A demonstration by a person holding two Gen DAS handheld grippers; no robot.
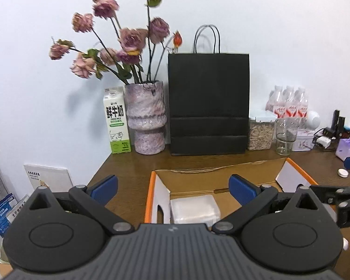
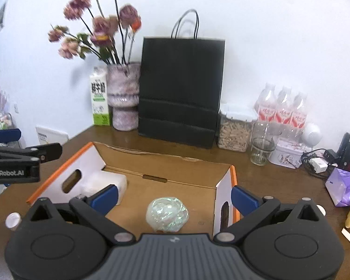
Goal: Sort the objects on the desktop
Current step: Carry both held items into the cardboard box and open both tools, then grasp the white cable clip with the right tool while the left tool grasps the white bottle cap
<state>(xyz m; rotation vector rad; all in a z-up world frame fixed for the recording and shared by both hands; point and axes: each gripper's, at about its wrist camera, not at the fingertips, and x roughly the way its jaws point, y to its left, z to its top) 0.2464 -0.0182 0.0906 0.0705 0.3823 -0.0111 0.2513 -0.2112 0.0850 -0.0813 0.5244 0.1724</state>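
At the centre of the wooden worktop [image 2: 280, 177], an open cardboard box [image 2: 161, 163] holds a white packet [image 1: 193, 208] at its left end and a shiny wrapped ball [image 2: 167, 213] lower middle. My left hand-held gripper [image 1: 173, 187] and right hand-held gripper [image 2: 173, 197] hover spread wide, pinching nothing.

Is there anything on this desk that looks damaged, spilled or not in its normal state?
The flowers in the vase look wilted, with faded, drooping heads. The cardboard box's back edge is torn and ragged. Nothing looks spilled.
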